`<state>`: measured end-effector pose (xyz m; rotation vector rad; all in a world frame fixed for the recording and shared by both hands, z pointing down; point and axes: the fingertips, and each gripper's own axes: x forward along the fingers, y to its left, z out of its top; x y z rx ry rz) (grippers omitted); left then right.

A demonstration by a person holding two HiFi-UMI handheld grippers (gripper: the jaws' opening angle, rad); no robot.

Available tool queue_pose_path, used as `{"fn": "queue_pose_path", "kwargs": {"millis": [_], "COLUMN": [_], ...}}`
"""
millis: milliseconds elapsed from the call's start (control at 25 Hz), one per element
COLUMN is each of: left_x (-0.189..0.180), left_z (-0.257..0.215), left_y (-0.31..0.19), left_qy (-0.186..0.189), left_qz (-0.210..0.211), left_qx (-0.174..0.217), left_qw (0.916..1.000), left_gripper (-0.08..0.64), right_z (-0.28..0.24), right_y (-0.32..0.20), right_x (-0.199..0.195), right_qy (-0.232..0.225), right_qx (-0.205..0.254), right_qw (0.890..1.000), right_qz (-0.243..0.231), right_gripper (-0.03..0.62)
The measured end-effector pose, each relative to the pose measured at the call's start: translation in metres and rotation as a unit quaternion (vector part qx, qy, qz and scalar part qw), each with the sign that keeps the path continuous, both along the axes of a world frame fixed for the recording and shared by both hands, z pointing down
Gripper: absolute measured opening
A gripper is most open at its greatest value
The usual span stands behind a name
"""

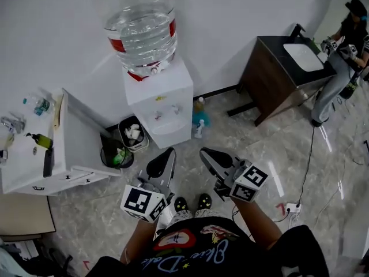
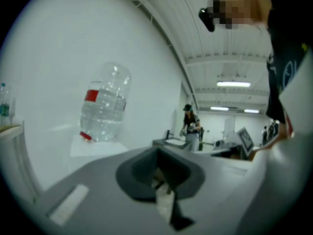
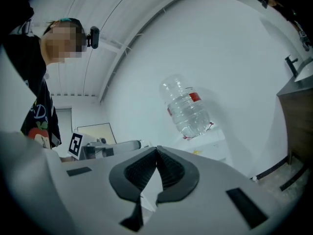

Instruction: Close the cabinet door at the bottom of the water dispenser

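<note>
The white water dispenser point(image 1: 164, 105) stands against the wall with a clear water bottle point(image 1: 141, 30) upside down on top. From this steep angle its lower front is foreshortened, and I cannot make out the bottom cabinet door. My left gripper point(image 1: 163, 165) and right gripper point(image 1: 210, 157) are held close to my body, side by side, both pointing toward the dispenser and well short of it. Both are shut on nothing. The left gripper point(image 2: 159, 153) view shows the bottle point(image 2: 105, 104) ahead and to the left. Past the right gripper point(image 3: 157, 153) the bottle point(image 3: 188, 106) shows ahead.
A white cabinet point(image 1: 75, 154) stands left of the dispenser, with two small bins point(image 1: 132, 134) between them. A blue spray bottle point(image 1: 200, 120) sits on the floor at the dispenser's right. Farther right a person point(image 1: 346, 45) works at a brown sink cabinet point(image 1: 271, 74). A power strip point(image 1: 291, 208) lies on the floor.
</note>
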<state>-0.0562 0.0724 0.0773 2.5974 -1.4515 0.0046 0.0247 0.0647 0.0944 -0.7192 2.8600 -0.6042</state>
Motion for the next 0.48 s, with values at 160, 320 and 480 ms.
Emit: {"fn": "queue_pose_path", "kwargs": {"millis": [160, 320, 480], "left_x": [0.009, 0.006, -0.001], "left_z": [-0.019, -0.018, -0.013], "left_y": [0.006, 0.013, 0.021], "left_qy": [0.003, 0.016, -0.006], "left_qz": [0.005, -0.002, -0.016], "left_qx": [0.019, 0.012, 0.018], "left_qw": [0.9998, 0.9998, 0.9997], "left_gripper": [0.0, 0.0, 0.0], "right_z": [-0.014, -0.022, -0.024], "right_y": [0.007, 0.008, 0.015], "right_x": [-0.006, -0.004, -0.003], "right_qy": [0.002, -0.001, 0.001], "right_qx": [0.015, 0.026, 0.03], "right_qw": [1.0, 0.999, 0.999], "right_qz": [-0.018, -0.02, -0.026], "right_gripper": [0.015, 0.015, 0.015]}}
